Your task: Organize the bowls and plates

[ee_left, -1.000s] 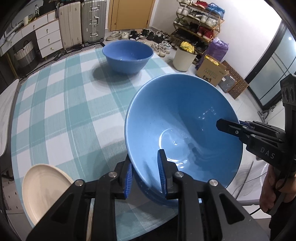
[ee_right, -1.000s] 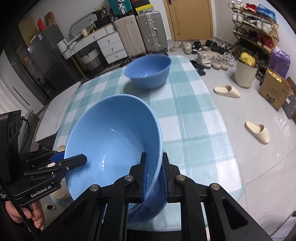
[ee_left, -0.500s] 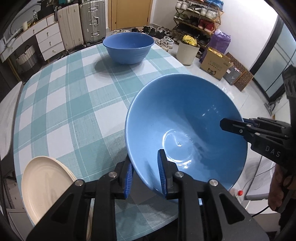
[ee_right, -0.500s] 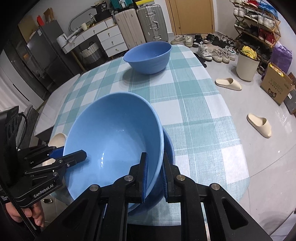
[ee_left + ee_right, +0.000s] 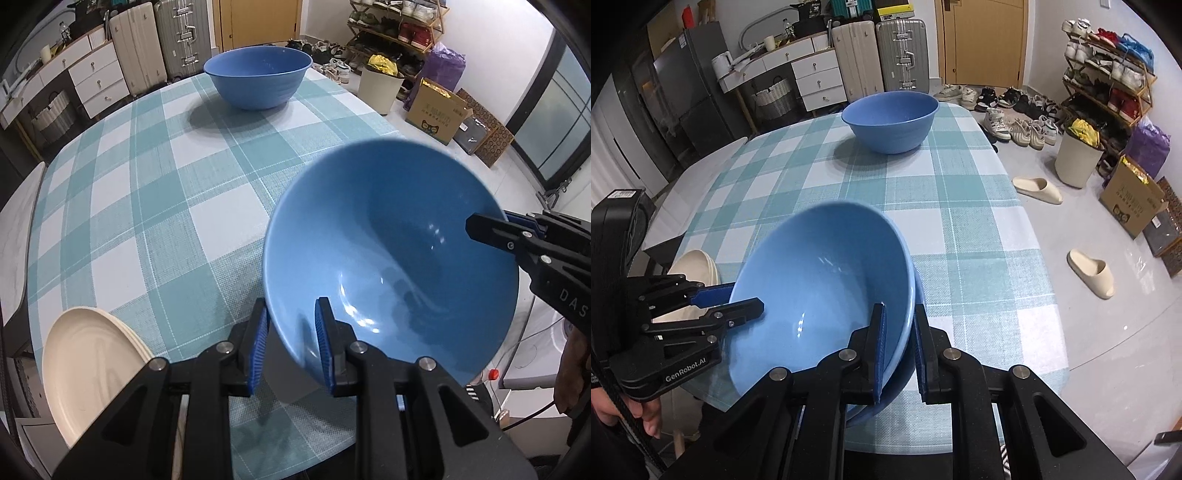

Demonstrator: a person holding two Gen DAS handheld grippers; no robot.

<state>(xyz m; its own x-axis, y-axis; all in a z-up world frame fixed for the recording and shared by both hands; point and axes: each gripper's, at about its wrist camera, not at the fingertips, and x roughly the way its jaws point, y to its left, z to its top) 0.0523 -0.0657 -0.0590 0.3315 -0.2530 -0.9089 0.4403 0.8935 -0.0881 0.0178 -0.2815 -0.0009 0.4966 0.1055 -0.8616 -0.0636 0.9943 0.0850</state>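
Checked teal-and-white cloth covers the round table [image 5: 155,206], and behind it stand suitcases [image 5: 879,55], a white drawer chest [image 5: 816,77] and a shoe rack [image 5: 1108,62].

Both grippers hold one large blue bowl [image 5: 391,266], which is tilted over the near edge of the table. The left gripper [image 5: 291,343] is clenched on the rim of this bowl: one blue pad is inside the bowl and the other is outside, under the wall. The right gripper [image 5: 899,350] clamps the opposite rim in the same way, with its jaws almost closed on the thin wall. In the right wrist view a second blue rim shows just under the held bowl; whether this is another bowl below it cannot be told.

Far ahead of both grippers, a second blue bowl [image 5: 890,120] stands upright near the far edge of the table. To the left of the left gripper, cream plates [image 5: 92,369] lie stacked at the near table edge.
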